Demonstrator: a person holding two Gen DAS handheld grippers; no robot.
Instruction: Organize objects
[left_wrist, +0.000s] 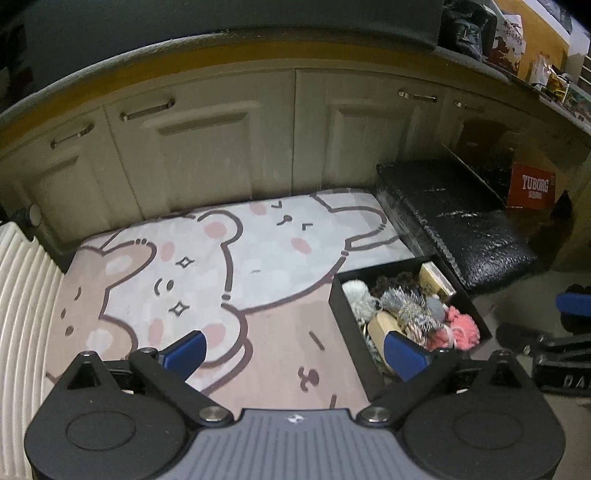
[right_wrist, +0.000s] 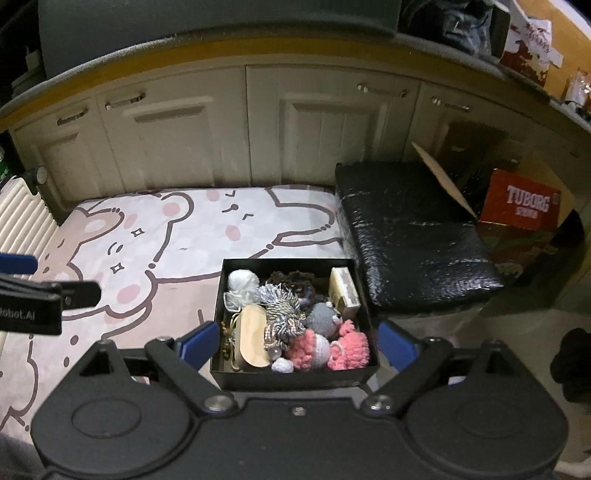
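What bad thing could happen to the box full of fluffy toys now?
The black box is heaped high, so the pink toy near its rim might tumble out if the box is bumped. The open right gripper hangs just above it with nothing held, and a dip could knock the box. The box also sits at the edge of the bear mat, where a shove might slide it off.

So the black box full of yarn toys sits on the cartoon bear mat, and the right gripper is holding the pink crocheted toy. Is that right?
Not quite. The black box of yarn toys does sit on the cartoon bear mat, but the right gripper holds nothing: the right wrist view shows its jaws wide open either side of the box, while the pink crocheted toy lies inside it.
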